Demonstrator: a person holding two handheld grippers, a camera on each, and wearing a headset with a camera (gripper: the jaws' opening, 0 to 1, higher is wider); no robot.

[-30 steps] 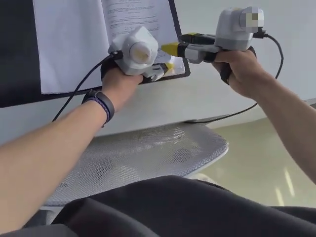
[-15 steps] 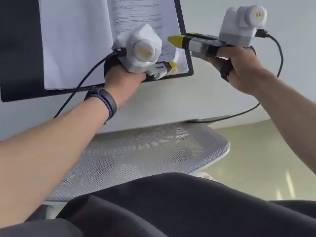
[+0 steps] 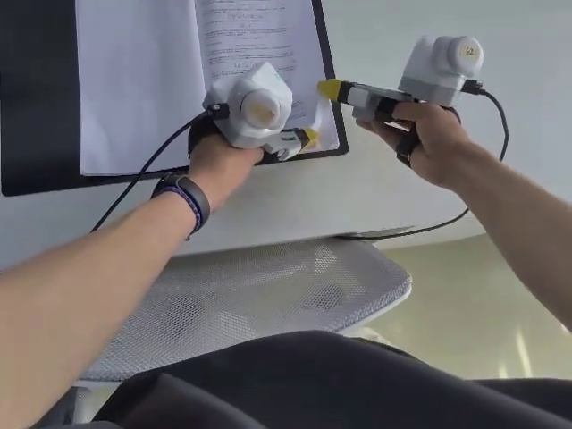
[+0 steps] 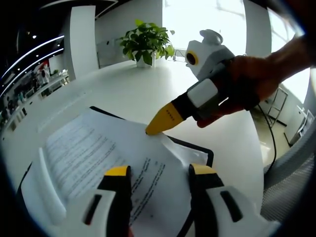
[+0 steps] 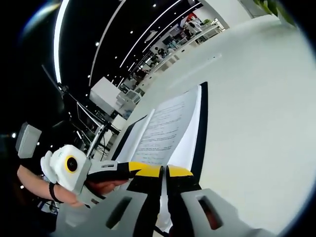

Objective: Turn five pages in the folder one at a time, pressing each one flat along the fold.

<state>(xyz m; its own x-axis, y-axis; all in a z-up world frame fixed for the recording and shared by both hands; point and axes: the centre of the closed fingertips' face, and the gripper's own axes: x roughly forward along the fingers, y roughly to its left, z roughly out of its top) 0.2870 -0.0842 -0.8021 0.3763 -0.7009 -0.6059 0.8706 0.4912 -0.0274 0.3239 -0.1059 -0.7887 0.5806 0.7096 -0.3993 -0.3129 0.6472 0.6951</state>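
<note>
Looking down, we see 1 black folder (image 3: pixel 40 107) lying open on the white counter (image 3: pixel 402 36), with 2 sheets facing up: 1 blank white left page (image 3: pixel 134 80) and 1 white printed right page (image 3: pixel 259 36). We hold 2 grippers. The left tongs (image 4: pixel 160 173) stand apart, their 2 yellow tips over the lower part of the printed page, with nothing gripped between them. The right tongs (image 5: pixel 160 172) are pinched together on that page's outer lower corner, which curls up off the folder. The 2 tongs sit near each other, not touching. 1 grey mesh chair seat (image 3: pixel 259 295) shows below the counter edge, and 1 green potted plant (image 4: pixel 145 44) stands well apart on the counter.
</note>
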